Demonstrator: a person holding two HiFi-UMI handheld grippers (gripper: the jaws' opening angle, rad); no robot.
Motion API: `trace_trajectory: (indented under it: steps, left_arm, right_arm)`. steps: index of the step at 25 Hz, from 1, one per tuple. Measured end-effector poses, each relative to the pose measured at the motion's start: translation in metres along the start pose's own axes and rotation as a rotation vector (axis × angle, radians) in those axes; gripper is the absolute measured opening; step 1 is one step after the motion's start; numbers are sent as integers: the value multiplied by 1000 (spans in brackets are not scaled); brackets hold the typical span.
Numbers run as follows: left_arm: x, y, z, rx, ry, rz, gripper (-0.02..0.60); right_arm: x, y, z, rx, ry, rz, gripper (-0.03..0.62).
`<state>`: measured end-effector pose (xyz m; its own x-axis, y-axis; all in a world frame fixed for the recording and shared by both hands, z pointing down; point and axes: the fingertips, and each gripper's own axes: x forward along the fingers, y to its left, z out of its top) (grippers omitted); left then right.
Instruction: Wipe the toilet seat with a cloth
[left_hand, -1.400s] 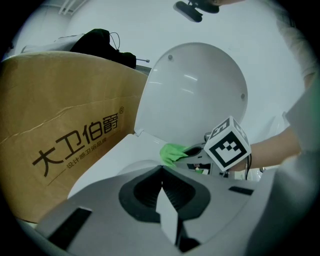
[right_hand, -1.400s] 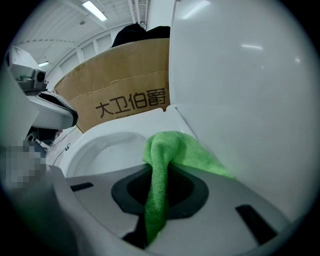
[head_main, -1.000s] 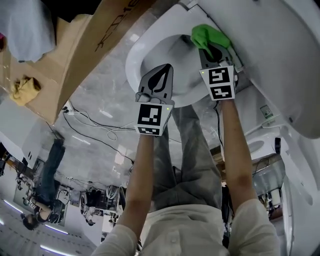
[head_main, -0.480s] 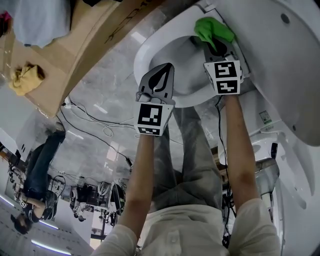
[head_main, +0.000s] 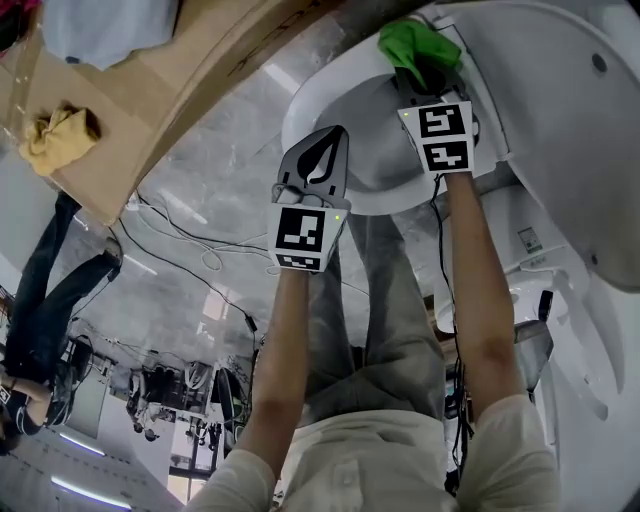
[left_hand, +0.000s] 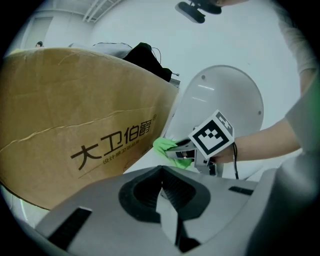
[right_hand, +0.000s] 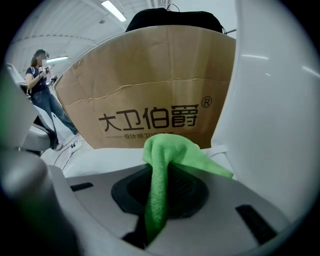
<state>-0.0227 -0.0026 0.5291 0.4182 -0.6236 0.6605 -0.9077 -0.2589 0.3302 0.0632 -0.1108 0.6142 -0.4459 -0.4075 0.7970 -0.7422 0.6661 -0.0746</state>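
The white toilet seat (head_main: 318, 100) rings the bowl at the top of the head view, with its lid (head_main: 560, 120) raised on the right. My right gripper (head_main: 420, 78) is shut on a green cloth (head_main: 415, 45) and presses it against the seat's far right rim near the lid. In the right gripper view the green cloth (right_hand: 165, 165) hangs out of the right gripper (right_hand: 160, 172) over the seat (right_hand: 100, 161). My left gripper (head_main: 334, 132) is shut and empty, held over the bowl's near side. The left gripper (left_hand: 161, 170) looks at the cloth (left_hand: 167, 147).
A large brown cardboard box (head_main: 190, 90) with printed characters stands right behind the toilet, also seen as the box (right_hand: 150, 100). Cables (head_main: 180, 240) lie on the marble floor. A person (right_hand: 42, 85) stands to the left. A second white fixture (head_main: 560, 300) is at right.
The right gripper has slid the green cloth a little farther along the seat's right rim toward the lid. The left gripper has stayed over the bowl, still shut.
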Motion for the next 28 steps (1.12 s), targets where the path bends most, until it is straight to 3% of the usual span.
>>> trace_trajectory:
  steps: [19, 28]
  left_arm:
    - [-39, 39, -2, -25, -49, 53, 12]
    - [-64, 45, 10, 4, -90, 50, 12]
  right_arm:
    - [20, 67, 13, -63, 23, 74, 45]
    - [-8, 96, 20, -69, -28, 64, 44]
